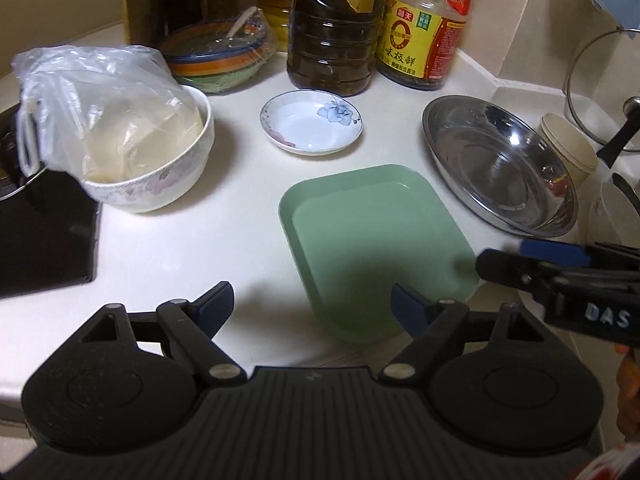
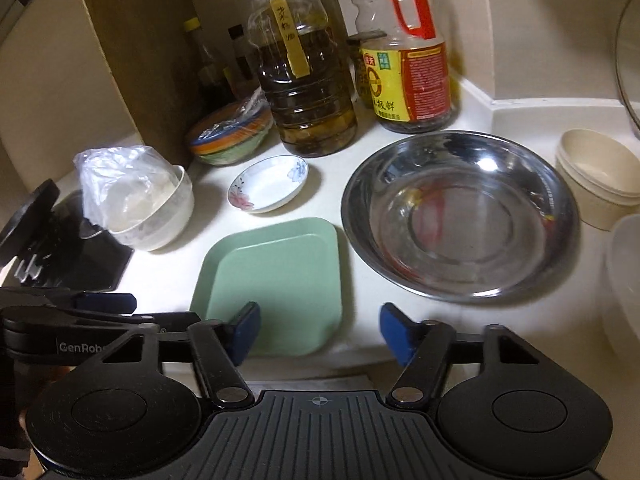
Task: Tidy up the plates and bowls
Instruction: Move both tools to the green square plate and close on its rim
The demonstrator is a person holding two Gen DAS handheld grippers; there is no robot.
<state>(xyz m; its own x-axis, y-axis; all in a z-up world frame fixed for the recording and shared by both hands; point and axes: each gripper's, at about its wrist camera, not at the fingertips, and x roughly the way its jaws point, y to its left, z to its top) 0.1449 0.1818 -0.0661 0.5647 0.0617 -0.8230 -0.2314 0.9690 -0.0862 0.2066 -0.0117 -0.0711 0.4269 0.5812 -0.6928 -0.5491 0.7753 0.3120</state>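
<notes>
While both claws hang over the near edge of the white tabletop [image 1: 248, 240], the left claw [image 1: 312, 300] stands spread with nothing between its pads; the right claw [image 2: 320, 330] is also parted and empty. Green square plate [image 1: 372, 240] lies empty, centre. Small flowered saucer [image 1: 311, 122], empty, at 12 o'clock from it. Steel dish [image 1: 500, 168], empty, at 2 o'clock. White bowl [image 1: 160, 184] at 10 o'clock holds a plastic bag [image 1: 92, 96] of pale food. Stacked coloured bowls [image 1: 220, 60] behind, wrapped in film.
</notes>
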